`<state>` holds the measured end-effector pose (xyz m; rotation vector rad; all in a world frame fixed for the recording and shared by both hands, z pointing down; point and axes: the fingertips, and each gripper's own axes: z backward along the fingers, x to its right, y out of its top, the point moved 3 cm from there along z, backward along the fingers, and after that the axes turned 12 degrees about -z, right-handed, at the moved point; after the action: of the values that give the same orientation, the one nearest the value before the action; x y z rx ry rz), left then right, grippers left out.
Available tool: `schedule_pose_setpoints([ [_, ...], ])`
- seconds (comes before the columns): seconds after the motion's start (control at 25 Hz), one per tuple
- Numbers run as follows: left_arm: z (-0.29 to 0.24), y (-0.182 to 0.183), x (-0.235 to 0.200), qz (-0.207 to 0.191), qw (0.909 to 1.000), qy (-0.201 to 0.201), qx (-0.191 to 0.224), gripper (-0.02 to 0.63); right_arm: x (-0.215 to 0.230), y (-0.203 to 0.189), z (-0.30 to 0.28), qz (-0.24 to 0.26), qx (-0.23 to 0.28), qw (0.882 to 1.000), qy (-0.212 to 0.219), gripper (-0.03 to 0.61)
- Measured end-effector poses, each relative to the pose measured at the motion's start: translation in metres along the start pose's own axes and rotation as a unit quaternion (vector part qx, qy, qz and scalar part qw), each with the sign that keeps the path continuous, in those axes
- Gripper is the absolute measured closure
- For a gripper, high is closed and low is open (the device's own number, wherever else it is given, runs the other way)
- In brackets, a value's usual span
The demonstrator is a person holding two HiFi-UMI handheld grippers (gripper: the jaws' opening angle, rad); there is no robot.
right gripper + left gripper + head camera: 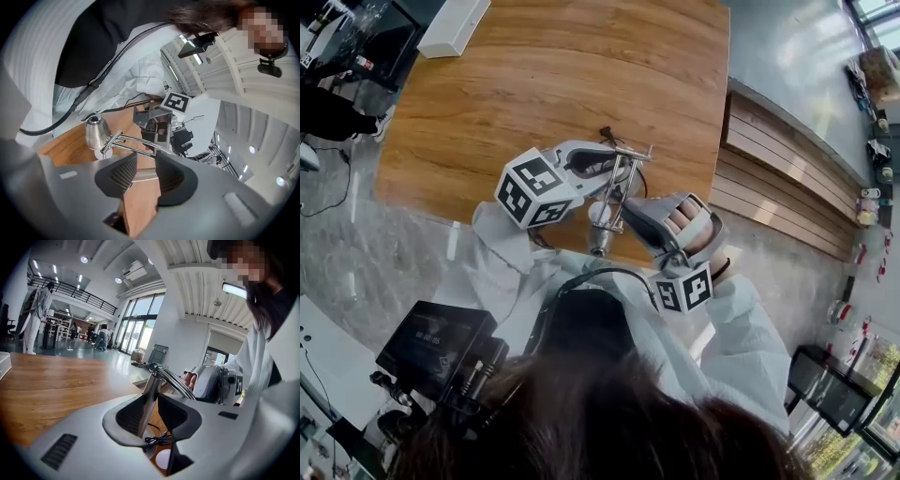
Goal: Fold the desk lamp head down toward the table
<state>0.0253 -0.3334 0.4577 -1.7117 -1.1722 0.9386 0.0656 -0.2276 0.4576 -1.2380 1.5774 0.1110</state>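
Note:
A chrome desk lamp stands near the front edge of the wooden table. In the left gripper view its upright post runs between the jaws of my left gripper, and both pads press on it. Below lie the round base and a black cable. The two-rod arm slants down to the cone-shaped lamp head, which hangs low over the table edge. My right gripper stands open at the arm, the rods crossing its fingertips. From above, the left gripper sits left of the arm and the right gripper sits right of it.
A white box lies at the table's far left corner. A slatted wooden bench runs along the right side. A black device hangs by the person's left side. A person in a white coat stands far off.

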Motion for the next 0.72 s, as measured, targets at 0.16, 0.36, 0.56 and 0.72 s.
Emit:
schedule_pose_setpoints([
  [0.16, 0.001, 0.000, 0.001, 0.012, 0.9998, -0.007, 0.010, 0.515, 0.001, -0.002, 0.000, 0.008, 0.003, 1.000, 0.011, 0.472],
  [0.36, 0.003, 0.001, 0.000, 0.015, 0.9997, -0.009, 0.018, 0.515, 0.002, -0.003, 0.000, -0.037, 0.003, 0.999, 0.014, 0.485],
  [0.56, 0.006, -0.008, -0.001, 0.034, 0.9993, 0.004, 0.014, 0.514, 0.016, -0.008, 0.000, -0.137, -0.013, 0.990, -0.033, 0.529],
  [0.72, 0.024, -0.001, -0.008, 0.042, 0.9973, 0.053, 0.028, 0.515, 0.032, -0.003, 0.006, -0.214, -0.025, 0.975, -0.051, 0.540],
])
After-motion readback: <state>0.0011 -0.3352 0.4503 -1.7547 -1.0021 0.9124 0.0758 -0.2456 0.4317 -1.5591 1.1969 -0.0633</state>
